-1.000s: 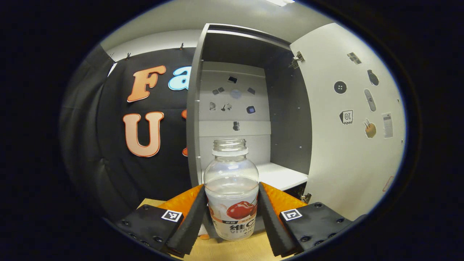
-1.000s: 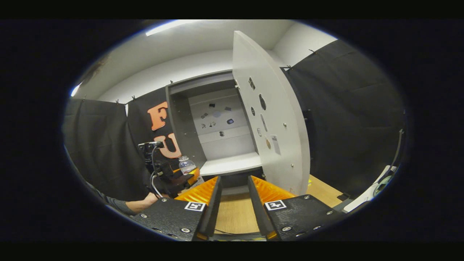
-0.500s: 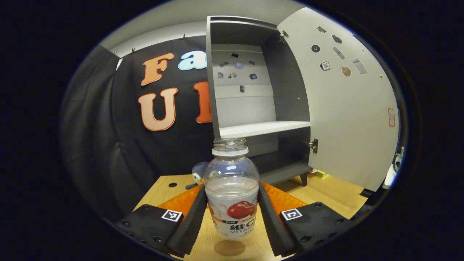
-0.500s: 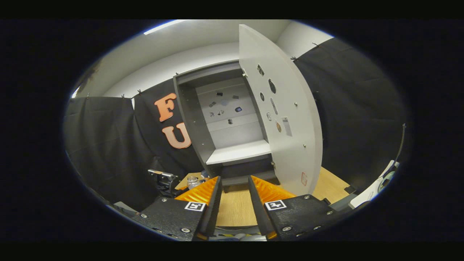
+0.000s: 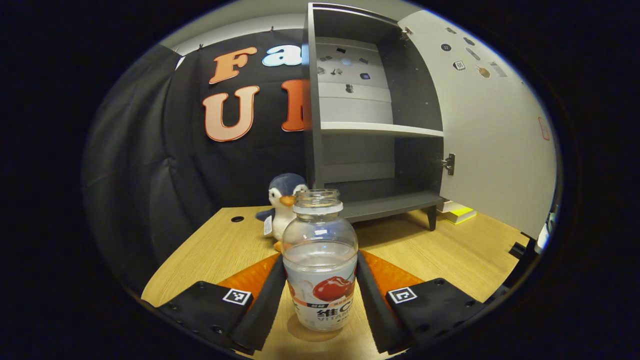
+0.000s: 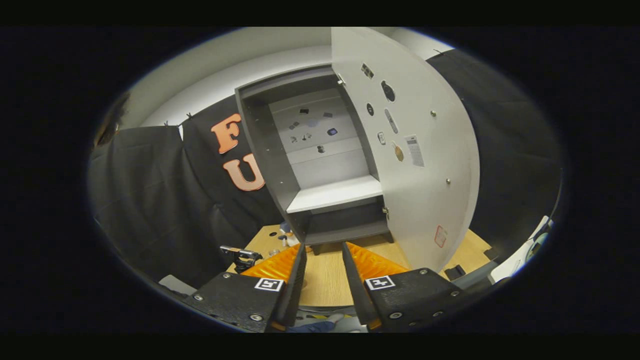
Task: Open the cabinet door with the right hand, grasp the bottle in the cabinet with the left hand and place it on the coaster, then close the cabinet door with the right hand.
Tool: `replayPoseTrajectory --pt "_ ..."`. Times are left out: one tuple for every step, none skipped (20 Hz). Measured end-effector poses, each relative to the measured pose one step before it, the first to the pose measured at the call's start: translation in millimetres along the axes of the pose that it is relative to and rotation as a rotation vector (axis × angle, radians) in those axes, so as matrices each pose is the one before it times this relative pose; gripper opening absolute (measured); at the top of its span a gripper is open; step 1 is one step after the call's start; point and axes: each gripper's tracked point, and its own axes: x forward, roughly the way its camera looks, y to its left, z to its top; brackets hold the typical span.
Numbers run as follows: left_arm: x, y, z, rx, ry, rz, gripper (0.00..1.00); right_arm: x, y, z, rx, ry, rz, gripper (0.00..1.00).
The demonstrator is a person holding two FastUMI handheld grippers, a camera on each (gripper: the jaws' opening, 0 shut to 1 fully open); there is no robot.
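In the left gripper view the left hand-held gripper [image 5: 320, 295] is clamped on the bottle [image 5: 320, 260], one finger pressed to each side of its labelled lower half. The bottle is clear, uncapped, upright, and partly filled with a clear liquid. Its base sits just over, or perhaps already on, a round brownish patch on the bench [image 5: 215, 250] that looks like the coaster [image 5: 312, 334] (the bottle hides most of it, so contact is hard to judge).

Behind the bottle a plush penguin [image 5: 281, 200] stands on the bench just left of the cabinet [image 5: 312, 125]. The cabinet is a dark grey unit on short legs with a pale shelf [image 5: 380, 130] across its middle; small stickers dot its back panel. Its door [image 5: 495, 125] is swung wide to the right, light grey inside, with more stickers near the top. A yellow-edged object [image 5: 459, 214] lies on the bench near the foot of the door.

In the right gripper view the right hand-held gripper [image 6: 322, 280] holds nothing, its fingers parted with a narrow gap between them, above the bench [image 6: 325, 275] in front of the cabinet [image 6: 270, 150] and apart from the door [image 6: 425, 165]. The door stands open, its inner face towards the camera. The left hand-held gripper's camera mount [image 6: 240, 252] shows low at the left of this view.
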Motion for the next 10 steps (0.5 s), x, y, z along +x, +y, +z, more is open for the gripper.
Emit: replayPoseTrajectory --pt "5.89 2.02 -2.1 0.00162 -0.00507 0.00362 0.84 1.59 -0.51 -3.22 0.00291 0.01346 -0.00378 0.46" --pt "3.07 0.95 -3.9 0.00856 0.0002 -0.00039 0.84 2.83 1.23 -3.26 0.0034 0.01402 -0.00073 0.46" --pt "1.09 1.1 -4.7 0.00546 -0.00218 0.00112 0.85 0.48 1.21 -2.04 -0.00014 0.01005 0.00149 0.46" --pt "3.27 2.09 -3.83 0.00184 0.00411 0.00287 0.84 1.34 -0.48 -2.67 -0.00245 0.01024 -0.00186 0.46" --pt "2.18 0.77 -5.01 -0.00163 0.00686 0.0013 0.84 1.44 0.05 -2.1 -0.0032 0.0103 -0.00011 0.46" --pt "1.32 2.23 -4.23 -0.00365 0.00276 0.00917 0.84 2.67 0.55 -2.7 -0.00322 0.00777 0.00044 0.46" --pt "2.6 0.96 -2.88 -0.00646 0.00452 -0.00362 0.84 1.65 0.54 -1.07 -0.00303 0.00546 0.0027 0.46" --pt "0.96 0.87 -4.26 -0.00623 0.00693 0.00214 0.84 0.54 0.91 -1.18 -0.00155 0.00445 0.00167 0.46" --pt "-1.05 -0.1 -5.41 -0.00631 0.01128 0.00318 0.84 1.55 1.11 -1.41 -0.00021 0.00519 0.00242 0.46" --pt "0.19 1.36 6.07 0.00602 -0.02727 0.00185 0.84 1.48 0.59 -2.06 0.00006 0.00639 -0.00076 0.46"
